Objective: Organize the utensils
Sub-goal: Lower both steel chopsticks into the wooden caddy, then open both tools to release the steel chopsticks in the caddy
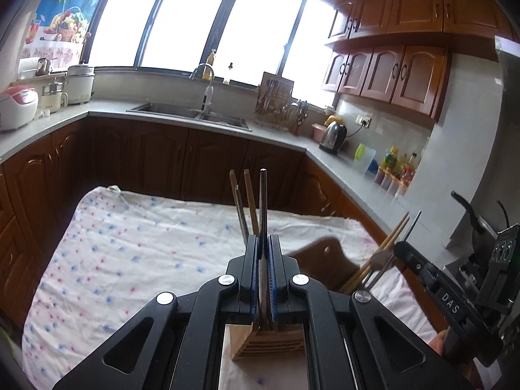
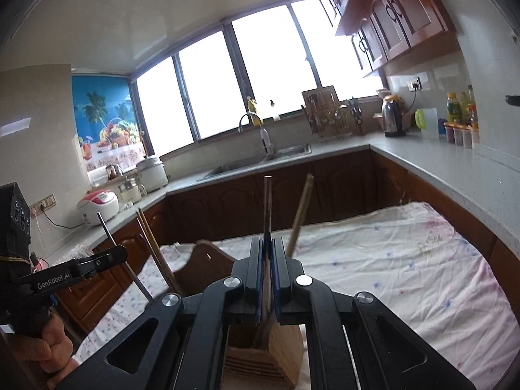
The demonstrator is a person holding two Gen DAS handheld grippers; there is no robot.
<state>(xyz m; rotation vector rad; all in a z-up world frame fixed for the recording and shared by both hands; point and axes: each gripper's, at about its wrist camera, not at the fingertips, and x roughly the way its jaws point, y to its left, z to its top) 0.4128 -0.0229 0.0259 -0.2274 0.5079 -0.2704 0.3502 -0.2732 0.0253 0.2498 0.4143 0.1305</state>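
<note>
Two wooden holders sit below two clenched claws, each pinching one utensil.

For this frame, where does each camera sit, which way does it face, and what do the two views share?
Left wrist: on the left gripper, shut on a thin dark utensil; faces the bright window; right gripper at right.
Right wrist: on the right gripper, shut on a thin reddish-brown stick; same direction; left gripper and hand at left.
Shared: slotted wooden utensil holder, dotted white cloth.
</note>
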